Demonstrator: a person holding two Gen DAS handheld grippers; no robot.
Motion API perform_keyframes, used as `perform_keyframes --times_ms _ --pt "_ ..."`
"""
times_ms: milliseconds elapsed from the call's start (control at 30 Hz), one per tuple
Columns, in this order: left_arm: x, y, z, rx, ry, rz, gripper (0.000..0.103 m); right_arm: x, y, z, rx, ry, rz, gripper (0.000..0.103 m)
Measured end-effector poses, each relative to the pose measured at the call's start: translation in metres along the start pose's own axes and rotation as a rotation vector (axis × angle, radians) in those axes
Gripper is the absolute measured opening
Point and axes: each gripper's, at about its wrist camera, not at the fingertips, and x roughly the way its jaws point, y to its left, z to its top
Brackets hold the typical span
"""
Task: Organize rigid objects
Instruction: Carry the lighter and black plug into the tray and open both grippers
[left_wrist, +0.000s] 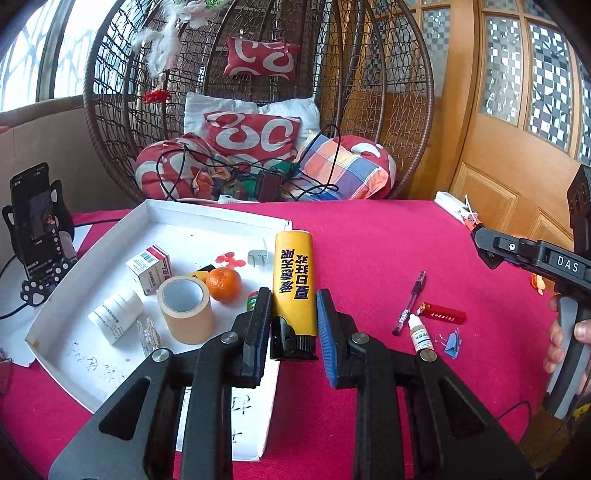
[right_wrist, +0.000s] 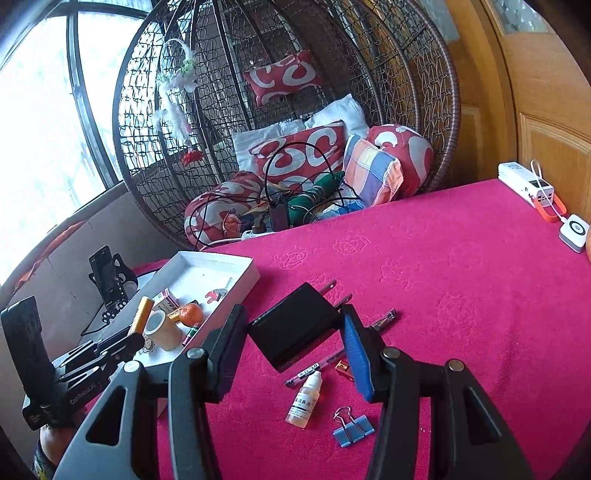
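Observation:
My left gripper (left_wrist: 293, 306) is shut on a big yellow lighter (left_wrist: 294, 280) with a black base, held over the right edge of the white tray (left_wrist: 55, 314). The tray holds a tape roll (left_wrist: 185, 308), an orange (left_wrist: 223, 284), a small box (left_wrist: 149, 268), a white bottle (left_wrist: 116, 314) and a white plug (left_wrist: 257, 257). My right gripper (right_wrist: 291, 325) is shut on a black plug adapter (right_wrist: 295, 325), held above the red cloth. On the cloth lie a pen (right_wrist: 314, 367), a dropper bottle (right_wrist: 304, 400), a blue binder clip (right_wrist: 352, 428) and a red lighter (left_wrist: 443, 314).
A phone on a stand (left_wrist: 33, 225) is left of the tray. A wicker hanging chair (left_wrist: 258, 110) with cushions and cables is behind the table. A white power bank (right_wrist: 526, 182) and a small white device (right_wrist: 574, 229) lie at the far right edge, by the wooden door.

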Motion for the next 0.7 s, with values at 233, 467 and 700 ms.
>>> perform_keyframes --times_ms 233,467,700 --pt "-0.005 0.014 0.0 -0.033 -0.015 0.014 0.024 0.008 0.019 0.007 -0.031 0.017 0.041 0.051" --pt "-0.008 0.03 -0.001 -0.066 -0.022 0.04 0.024 0.021 0.051 0.014 -0.101 0.026 0.09 0.051" --pt "-0.005 0.06 0.008 -0.107 -0.024 0.085 0.024 0.039 0.077 0.022 -0.151 0.051 0.132 0.051"
